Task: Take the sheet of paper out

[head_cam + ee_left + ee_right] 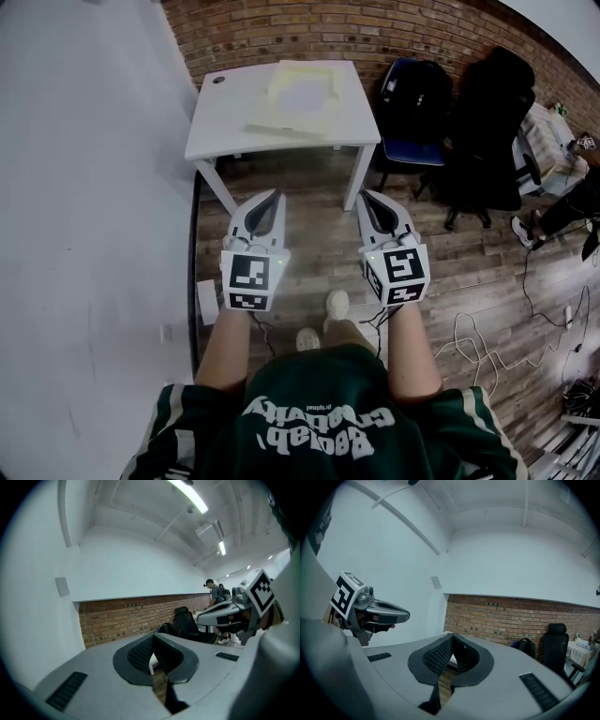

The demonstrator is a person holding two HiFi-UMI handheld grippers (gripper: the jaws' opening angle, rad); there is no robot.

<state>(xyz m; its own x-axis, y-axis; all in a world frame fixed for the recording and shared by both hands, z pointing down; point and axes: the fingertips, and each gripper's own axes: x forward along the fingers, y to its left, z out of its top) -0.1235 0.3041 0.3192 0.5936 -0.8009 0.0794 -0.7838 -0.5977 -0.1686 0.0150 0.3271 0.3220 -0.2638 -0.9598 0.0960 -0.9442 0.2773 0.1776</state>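
Note:
A white table (225, 131) stands ahead by the brick wall. On it lies a pale yellow folder (298, 117) with a whitish sheet of paper (305, 94) showing in it. My left gripper (274, 195) and right gripper (367, 195) are held side by side at waist height, pointing level toward the table and well short of it. Both are shut with nothing between the fingers. In the left gripper view the left gripper (153, 637) has its pads meeting, and the right gripper (234, 613) shows beside it. The right gripper view shows the right gripper (452, 639) the same, with the left gripper (370, 611) alongside.
A small dark spot (218, 80) marks the table's far left corner. A blue chair (412, 103) and a black office chair (487, 131) stand right of the table. Cables (506, 347) trail over the wooden floor. A white wall (84, 234) runs along the left.

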